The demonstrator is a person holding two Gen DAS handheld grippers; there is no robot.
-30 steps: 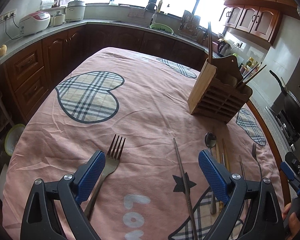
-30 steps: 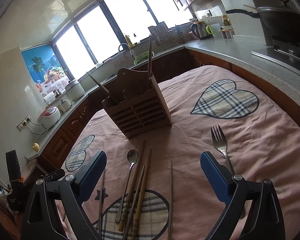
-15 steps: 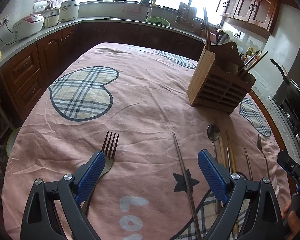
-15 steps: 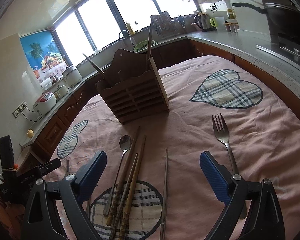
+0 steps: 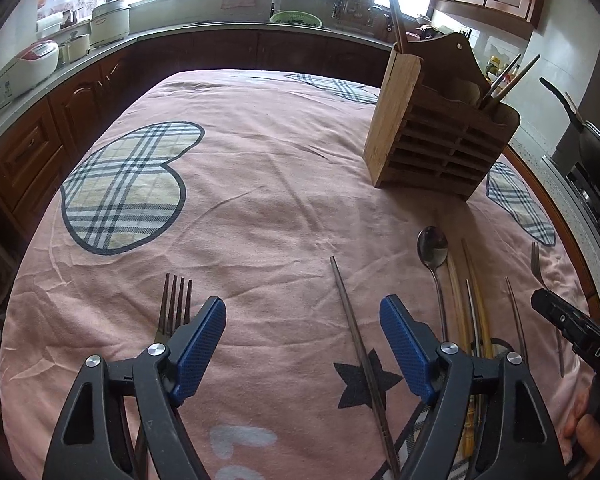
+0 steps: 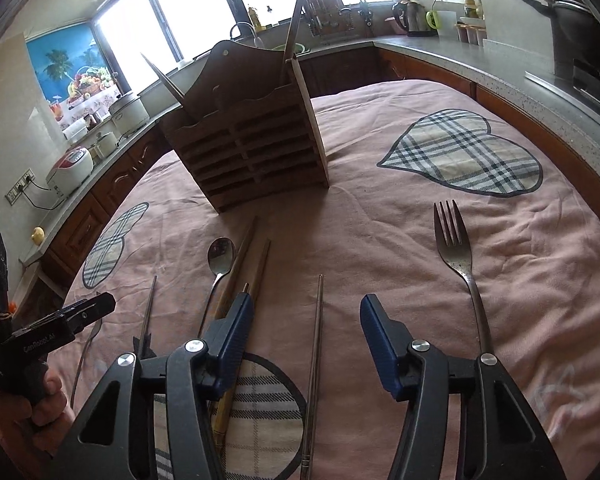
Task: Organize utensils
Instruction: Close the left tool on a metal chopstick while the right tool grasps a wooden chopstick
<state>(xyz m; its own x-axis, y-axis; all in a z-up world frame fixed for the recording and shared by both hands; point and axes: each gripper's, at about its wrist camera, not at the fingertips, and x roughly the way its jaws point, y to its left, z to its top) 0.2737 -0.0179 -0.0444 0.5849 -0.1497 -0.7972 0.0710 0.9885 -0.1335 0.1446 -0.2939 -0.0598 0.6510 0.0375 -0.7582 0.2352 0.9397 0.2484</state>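
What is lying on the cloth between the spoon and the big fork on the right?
In the right wrist view, two wooden chopsticks beside the spoon, then one metal chopstick, then bare pink tablecloth up to the fork.

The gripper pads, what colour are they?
Blue, textured pads on black arms; clearest in the left wrist view.

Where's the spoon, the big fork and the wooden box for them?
spoon (image 6: pixel 221 255), right wrist view, on its bowl.
big fork (image 6: pixel 454 254), right wrist view, below the tines.
wooden box (image 5: pixel 440 148), left wrist view, slatted front.
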